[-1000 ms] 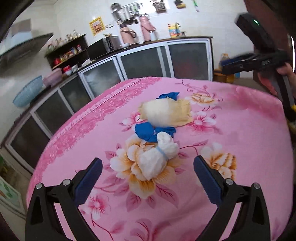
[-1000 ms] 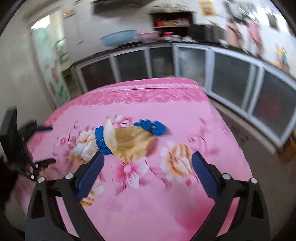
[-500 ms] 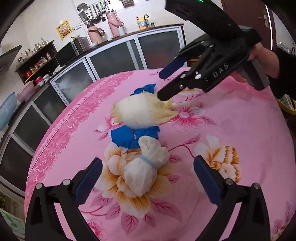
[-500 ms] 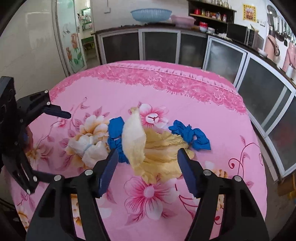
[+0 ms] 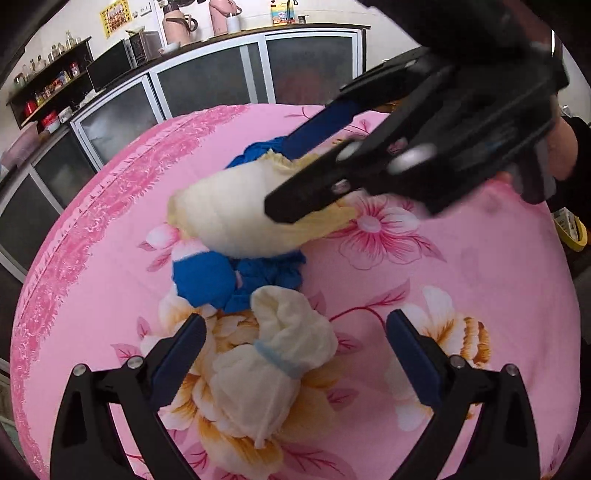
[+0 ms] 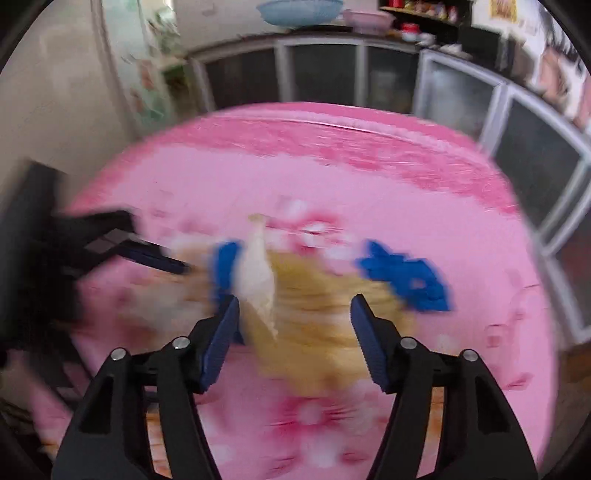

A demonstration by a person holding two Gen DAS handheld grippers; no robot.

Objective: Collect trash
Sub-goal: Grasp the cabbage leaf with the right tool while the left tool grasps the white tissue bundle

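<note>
On the pink flowered tablecloth (image 5: 461,280) lie a cream crumpled wad with a pale blue band (image 5: 273,365), a blue crumpled piece (image 5: 207,277), a large cream-yellow piece (image 5: 236,214) and another blue piece behind it (image 5: 255,151). My left gripper (image 5: 295,343) is open, its fingers on either side of the banded wad. My right gripper (image 6: 293,314) is open over the large cream-yellow piece (image 6: 295,295), which sits between its fingers; the right wrist view is blurred. The far blue piece (image 6: 406,277) lies to its right.
Glass-fronted cabinets (image 5: 221,77) run behind the table, with a microwave (image 5: 110,70), flasks and shelves above. A blue basin (image 6: 299,11) sits on the counter. The right hand tool (image 5: 443,122) crosses the upper right of the left wrist view.
My right gripper has come down closer over the large cream-yellow piece, jaws somewhat narrower. My left gripper has moved forward so the banded wad sits between its fingers.
</note>
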